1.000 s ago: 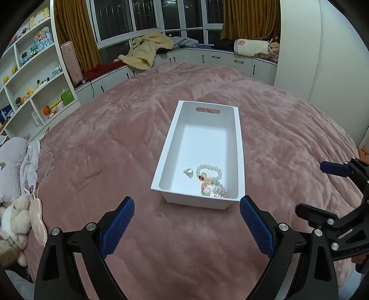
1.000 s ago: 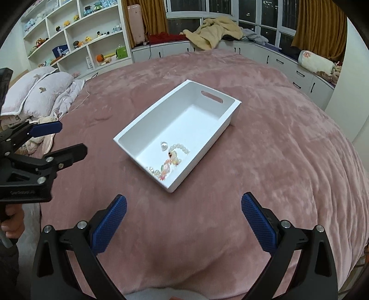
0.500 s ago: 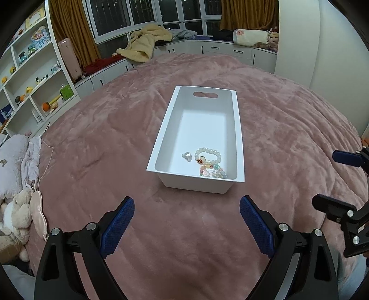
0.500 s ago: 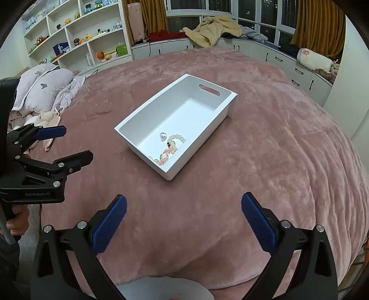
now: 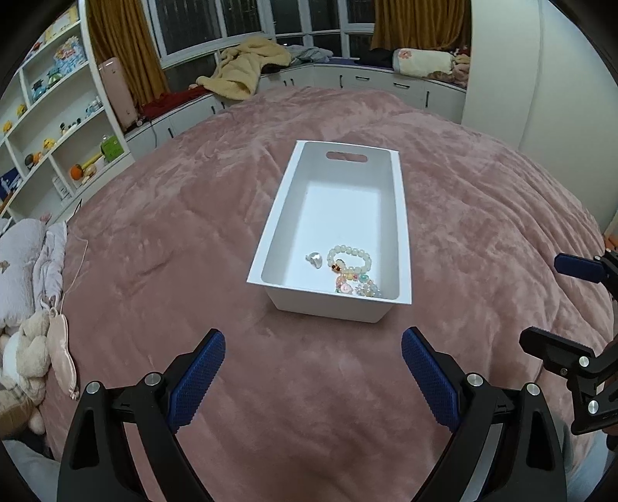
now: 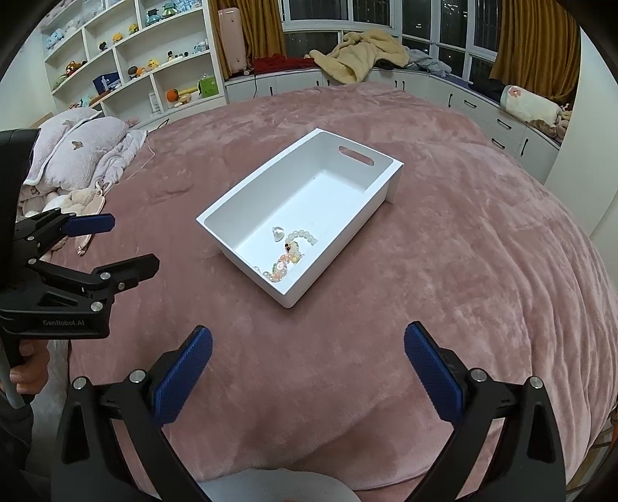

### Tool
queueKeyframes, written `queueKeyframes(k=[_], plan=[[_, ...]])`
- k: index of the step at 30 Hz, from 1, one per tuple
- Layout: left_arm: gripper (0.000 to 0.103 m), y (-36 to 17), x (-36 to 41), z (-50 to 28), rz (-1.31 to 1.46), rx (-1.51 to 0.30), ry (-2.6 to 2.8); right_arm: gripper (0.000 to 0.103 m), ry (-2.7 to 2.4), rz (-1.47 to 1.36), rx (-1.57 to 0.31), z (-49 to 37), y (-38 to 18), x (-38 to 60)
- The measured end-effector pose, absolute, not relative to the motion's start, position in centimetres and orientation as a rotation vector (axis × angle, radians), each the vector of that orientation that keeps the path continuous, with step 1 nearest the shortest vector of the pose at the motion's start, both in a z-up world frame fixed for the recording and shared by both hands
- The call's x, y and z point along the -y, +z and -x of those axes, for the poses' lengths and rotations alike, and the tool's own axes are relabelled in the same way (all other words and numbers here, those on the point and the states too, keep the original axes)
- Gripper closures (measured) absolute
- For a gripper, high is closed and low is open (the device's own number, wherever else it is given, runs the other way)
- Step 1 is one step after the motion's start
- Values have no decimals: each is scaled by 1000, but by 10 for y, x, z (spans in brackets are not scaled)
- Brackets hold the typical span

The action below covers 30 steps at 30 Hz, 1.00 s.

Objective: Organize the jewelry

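Home bedroom, pink bed [image 5: 193,216], pillows [image 6: 81,150], toy shelves [image 6: 127,58]

Even indoor lighting from overhead; windows [image 5: 247,23] are seen dark. Soft shadow is cast inside the white bin [image 5: 336,216] (near wall). Strong fisheye curvature and black vignetting are noted at corners; focus is sharp.

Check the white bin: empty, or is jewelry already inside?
Not empty. The white bin holds a bead bracelet, a small pale charm and more colourful beads at its near end.
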<state>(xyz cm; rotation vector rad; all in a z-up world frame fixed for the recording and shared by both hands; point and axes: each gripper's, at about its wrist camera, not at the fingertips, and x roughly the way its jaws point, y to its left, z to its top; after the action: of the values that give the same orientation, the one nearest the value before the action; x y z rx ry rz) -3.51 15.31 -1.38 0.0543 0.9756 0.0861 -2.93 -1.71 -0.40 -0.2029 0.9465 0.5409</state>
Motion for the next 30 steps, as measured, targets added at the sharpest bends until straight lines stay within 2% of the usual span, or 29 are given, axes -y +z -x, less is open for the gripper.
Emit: queueKeyframes(k=[30], plan=[[9, -14, -157, 35, -49, -967, 98, 5, 540, 194, -937, 28, -6, 17]])
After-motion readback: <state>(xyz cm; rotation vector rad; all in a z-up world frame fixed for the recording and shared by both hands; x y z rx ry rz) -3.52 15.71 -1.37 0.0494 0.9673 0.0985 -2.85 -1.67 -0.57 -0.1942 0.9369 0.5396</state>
